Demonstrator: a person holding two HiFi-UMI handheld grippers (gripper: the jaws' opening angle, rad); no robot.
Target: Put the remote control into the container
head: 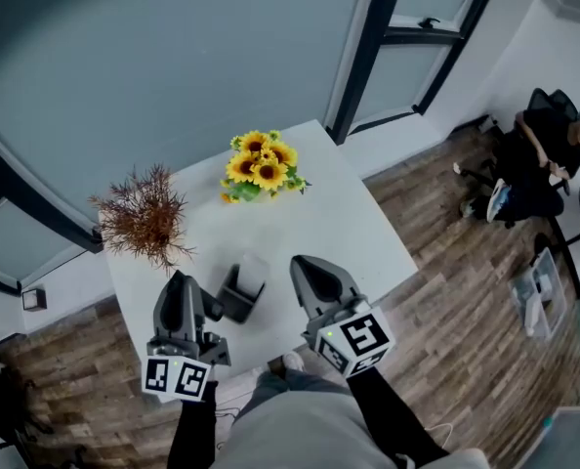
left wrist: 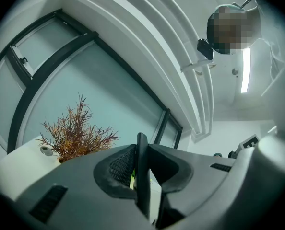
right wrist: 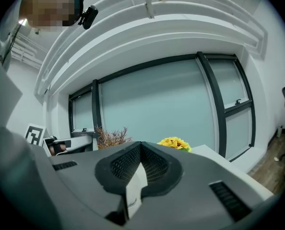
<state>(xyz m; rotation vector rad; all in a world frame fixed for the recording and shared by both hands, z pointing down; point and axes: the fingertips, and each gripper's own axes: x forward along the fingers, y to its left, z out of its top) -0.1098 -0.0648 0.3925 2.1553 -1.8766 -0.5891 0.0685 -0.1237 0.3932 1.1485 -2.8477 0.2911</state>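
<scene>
3 cameras around 1 white table

the head camera looked steeply down from above the person, taking in the whole white table [head: 300, 223] and both grippers from well off. the left gripper [head: 181, 283] view sat low and close behind its jaws, tilted up past the dried plant [left wrist: 75, 135] toward the window wall [left wrist: 99, 95]. the right gripper [head: 308, 264] view faced about level across the table to the sunflowers [right wrist: 173, 143]. all 3 views shared the dried plant; the head and right gripper views shared the sunflowers.

Remote control [left wrist: 141, 169] in left hand-held gripper [head: 194, 297], left of container [head: 239, 301] on table [head: 339, 213]; dried plant [head: 144, 218], sunflowers [head: 261, 164] behind.
</scene>
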